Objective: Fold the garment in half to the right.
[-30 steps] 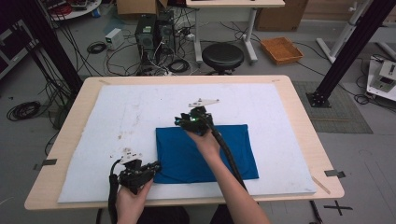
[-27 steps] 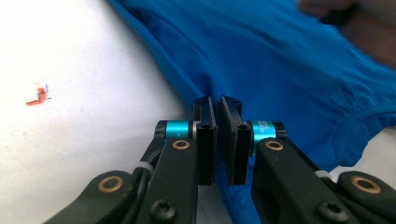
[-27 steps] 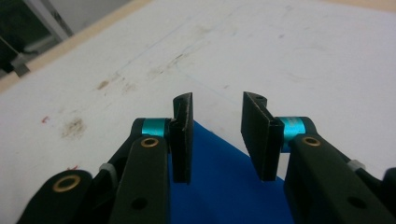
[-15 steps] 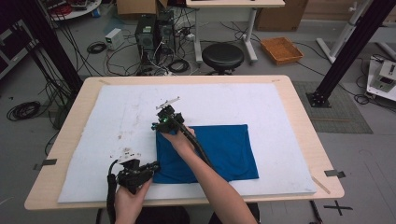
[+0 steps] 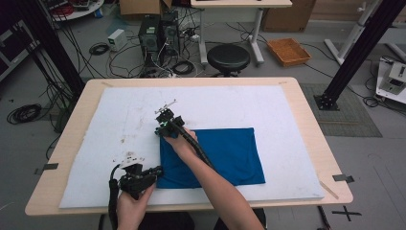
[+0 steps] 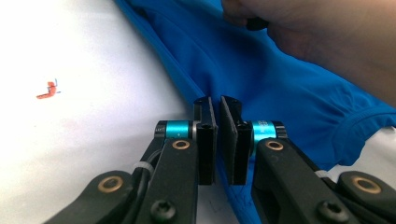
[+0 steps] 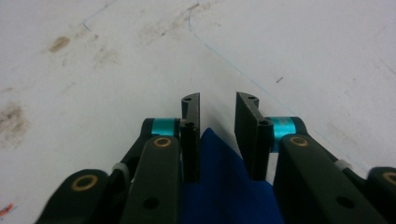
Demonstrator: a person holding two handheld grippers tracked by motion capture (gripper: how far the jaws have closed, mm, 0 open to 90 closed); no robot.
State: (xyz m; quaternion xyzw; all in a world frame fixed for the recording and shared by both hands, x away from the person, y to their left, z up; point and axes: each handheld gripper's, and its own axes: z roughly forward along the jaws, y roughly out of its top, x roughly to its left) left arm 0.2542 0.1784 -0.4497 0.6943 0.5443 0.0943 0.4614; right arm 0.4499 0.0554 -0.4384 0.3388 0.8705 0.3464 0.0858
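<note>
A blue cloth (image 5: 225,153) lies flat on the white mat (image 5: 119,120). My left gripper (image 5: 155,171) is at the cloth's near left corner. In the left gripper view it (image 6: 218,105) is shut on the cloth's edge (image 6: 261,70), with fabric running between the pads. My right gripper (image 5: 163,115) is at the cloth's far left corner, its forearm lying across the fabric. In the right gripper view its jaws (image 7: 217,102) have just been closing. They stand slightly apart, with the cloth's corner (image 7: 224,186) between them low down.
The mat covers most of the wooden table (image 5: 306,110) and bears brown stains (image 7: 14,119) and a small red mark (image 6: 47,89). Beyond the table are a black stool (image 5: 228,57), computer towers (image 5: 155,33), cables and an orange basket (image 5: 288,50).
My right gripper has moved left along the cloth's far edge to its far left corner and dropped a little. The left gripper has stayed put.
</note>
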